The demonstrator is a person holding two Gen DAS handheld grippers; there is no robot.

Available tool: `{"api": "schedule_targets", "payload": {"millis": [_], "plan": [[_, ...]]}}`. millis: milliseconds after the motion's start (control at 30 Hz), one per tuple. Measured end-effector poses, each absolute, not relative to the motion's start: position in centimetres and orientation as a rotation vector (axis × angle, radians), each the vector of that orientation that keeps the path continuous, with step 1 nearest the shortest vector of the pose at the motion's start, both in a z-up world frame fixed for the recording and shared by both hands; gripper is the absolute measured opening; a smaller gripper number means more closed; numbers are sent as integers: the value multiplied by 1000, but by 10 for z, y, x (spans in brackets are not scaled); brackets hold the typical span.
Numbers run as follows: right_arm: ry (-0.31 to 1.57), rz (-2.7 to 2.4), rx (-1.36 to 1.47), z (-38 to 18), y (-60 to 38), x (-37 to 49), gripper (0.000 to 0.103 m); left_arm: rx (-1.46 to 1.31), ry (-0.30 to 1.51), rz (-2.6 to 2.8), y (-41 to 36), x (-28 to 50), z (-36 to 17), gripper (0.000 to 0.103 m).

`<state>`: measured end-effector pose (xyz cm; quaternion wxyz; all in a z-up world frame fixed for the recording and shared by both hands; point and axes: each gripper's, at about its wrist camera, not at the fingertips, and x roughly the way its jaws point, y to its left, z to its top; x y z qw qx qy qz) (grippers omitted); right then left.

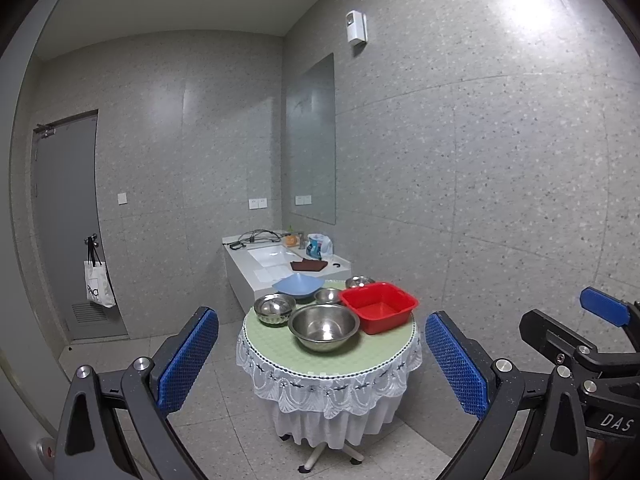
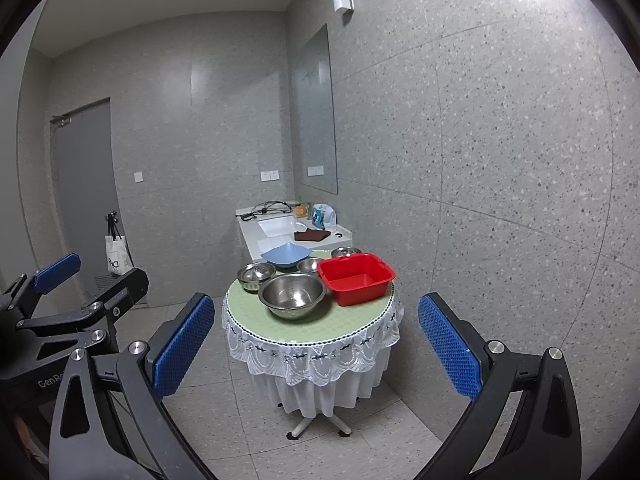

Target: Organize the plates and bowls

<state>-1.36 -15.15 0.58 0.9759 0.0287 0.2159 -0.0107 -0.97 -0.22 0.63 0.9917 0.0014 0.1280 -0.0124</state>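
Observation:
A small round table (image 1: 280,354) (image 2: 256,326) with a green top and white lace skirt stands ahead. On it sit a large steel bowl (image 1: 323,326) (image 2: 292,294) at the front, a medium steel bowl (image 1: 274,309) (image 2: 256,276) to its left, a small steel bowl (image 1: 328,296) (image 2: 310,265) behind, and another small steel bowl (image 1: 359,281) (image 2: 345,251) at the back. A blue dish (image 1: 299,285) (image 2: 285,256) lies at the back left and a red square basin (image 1: 379,306) (image 2: 356,278) at the right. My left gripper (image 1: 322,364) and right gripper (image 2: 316,344) hang open and empty, well short of the table.
A white sink counter (image 1: 240,268) (image 2: 250,236) behind the table carries cables, a brown cloth (image 1: 308,265) and a bag. A grey door (image 1: 66,220) with a hanging white bag (image 1: 99,286) stands at the left. Speckled walls close in at the right; tiled floor surrounds the table.

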Motion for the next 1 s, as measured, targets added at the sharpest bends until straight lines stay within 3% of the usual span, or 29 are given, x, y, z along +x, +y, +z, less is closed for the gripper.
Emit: {"api": "schedule_targets", "payload": {"millis": [1000], "plan": [[420,-14,62,7,-154,-16,103,15,253,-13,-9,-11,6,102]]}}
